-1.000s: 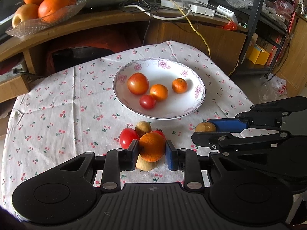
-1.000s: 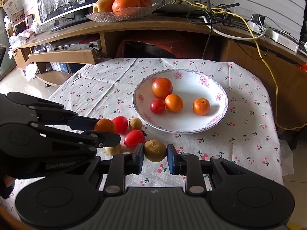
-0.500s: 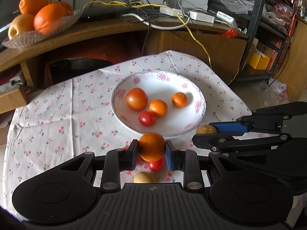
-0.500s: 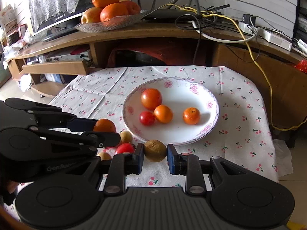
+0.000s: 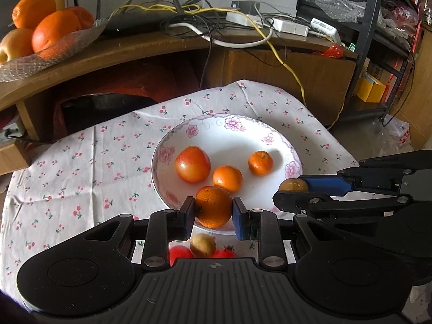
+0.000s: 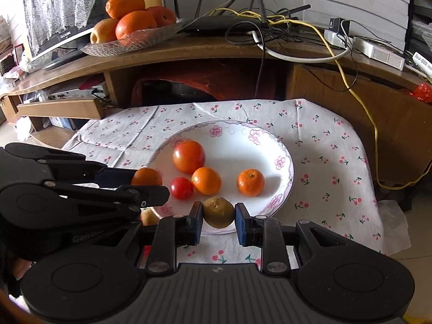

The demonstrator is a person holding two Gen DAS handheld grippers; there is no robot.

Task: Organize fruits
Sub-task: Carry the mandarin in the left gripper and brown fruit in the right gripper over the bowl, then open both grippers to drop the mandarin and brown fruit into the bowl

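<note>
orange (image 5: 213, 207) clamped between left tool (image 5: 213, 217) fingers, over plate (image 5: 162, 178) rim

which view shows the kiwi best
The right wrist view: the kiwi sits centered and unobstructed, clamped by the right gripper. The left wrist view shows only its top, peeking above the gripper's fingers.

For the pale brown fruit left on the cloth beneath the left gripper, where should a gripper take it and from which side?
Across its widest middle, coming from above and the near side. The pale brown fruit is small and roundish, with a red fruit close on each side, so fingers probably fit best front and back. The left gripper is occupied, shut on an orange.
</note>
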